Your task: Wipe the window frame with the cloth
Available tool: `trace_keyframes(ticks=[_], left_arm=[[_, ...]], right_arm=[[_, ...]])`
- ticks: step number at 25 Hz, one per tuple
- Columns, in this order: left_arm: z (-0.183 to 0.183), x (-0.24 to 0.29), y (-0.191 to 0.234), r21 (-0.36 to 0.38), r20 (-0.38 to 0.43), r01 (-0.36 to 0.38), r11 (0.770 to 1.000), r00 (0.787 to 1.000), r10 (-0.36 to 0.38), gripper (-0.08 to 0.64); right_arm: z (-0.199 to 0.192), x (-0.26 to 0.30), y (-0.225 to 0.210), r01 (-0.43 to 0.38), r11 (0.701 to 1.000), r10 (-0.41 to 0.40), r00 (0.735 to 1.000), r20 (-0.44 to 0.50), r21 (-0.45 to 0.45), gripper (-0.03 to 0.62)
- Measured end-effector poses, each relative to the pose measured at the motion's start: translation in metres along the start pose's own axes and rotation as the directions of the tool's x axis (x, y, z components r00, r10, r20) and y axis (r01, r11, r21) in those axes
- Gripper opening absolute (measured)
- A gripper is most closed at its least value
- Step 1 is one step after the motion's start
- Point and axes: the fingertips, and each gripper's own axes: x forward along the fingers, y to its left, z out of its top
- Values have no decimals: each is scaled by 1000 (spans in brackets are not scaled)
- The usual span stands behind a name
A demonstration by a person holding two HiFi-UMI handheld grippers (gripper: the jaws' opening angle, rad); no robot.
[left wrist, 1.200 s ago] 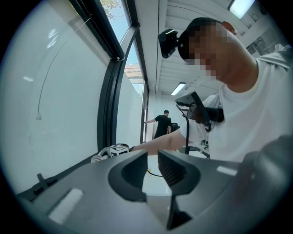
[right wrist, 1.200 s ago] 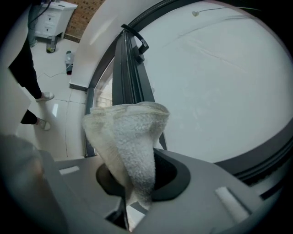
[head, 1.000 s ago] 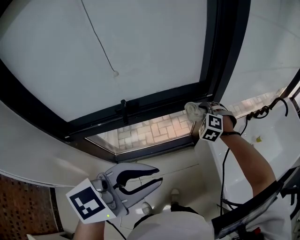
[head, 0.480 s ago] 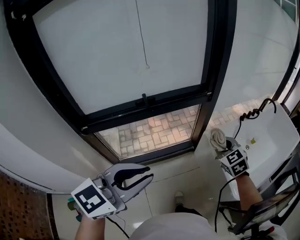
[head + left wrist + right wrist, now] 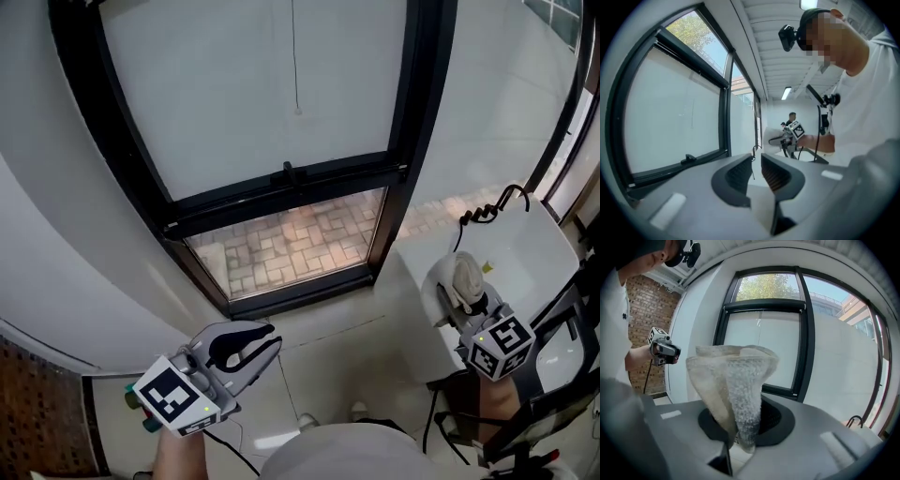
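**Cloth pinched, off the frame**

Right gripper point(image 5: 461, 292) fingers clamped on the cloth point(image 5: 463, 272), bunched up beyond the fingertips, well apart from the window frame point(image 5: 281, 184) ahead. Left gripper point(image 5: 251, 345) fingers barely parted, nothing between.

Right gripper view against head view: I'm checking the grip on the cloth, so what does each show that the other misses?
Only the right gripper view shows the right gripper shut on the cloth, plus trees beyond the top pane. Only the head view shows brick paving through the lower pane. Both show the black window frame and the left gripper, empty.
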Motion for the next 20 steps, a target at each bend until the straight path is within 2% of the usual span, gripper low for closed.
trace_keyframes(ticks=[3,7,10,14,20], left_arm=[[6,11,-4,1,-6,-33,999,999,33,83],[-2,30,-14,37,-48,-26,999,998,28,83],[1,38,-20,38,-50,-36,999,998,38,83],[-1,50,-34,30,-59,-31,999,998,32,83],[-7,46,-35,33,-58,-80,996,995,81,83]], right_arm=[[2,1,-6,-68,997,68,998,-4,29,77],[-11,18,-5,-142,989,144,989,-42,49,77],[-14,32,5,-199,979,201,978,-49,43,77],[-20,35,6,-233,970,236,971,-39,65,77],[-23,50,-1,-260,964,261,965,-29,53,77]])
